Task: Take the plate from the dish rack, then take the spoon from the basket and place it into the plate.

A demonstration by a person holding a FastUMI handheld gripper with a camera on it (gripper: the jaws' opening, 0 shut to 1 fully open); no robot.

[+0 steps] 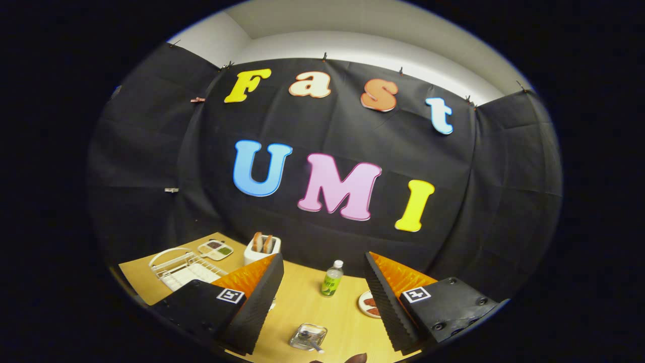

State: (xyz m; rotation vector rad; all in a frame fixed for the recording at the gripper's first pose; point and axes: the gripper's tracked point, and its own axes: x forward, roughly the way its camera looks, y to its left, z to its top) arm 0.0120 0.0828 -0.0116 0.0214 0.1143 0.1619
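Wooden table below, gripper raised, fingers spread, nothing held

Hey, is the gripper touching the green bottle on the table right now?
Apart. The gripper view shows the gripper open, with the green bottle standing upright on the table between and beyond its fingers, bare tabletop showing on both sides of it.

Wedge-shaped ribbed fingers, square marker tags, screwed mounts

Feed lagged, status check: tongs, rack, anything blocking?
Tongs open, empty, above table. Dish rack beyond left finger. Bottle and glass tray between the fingers.
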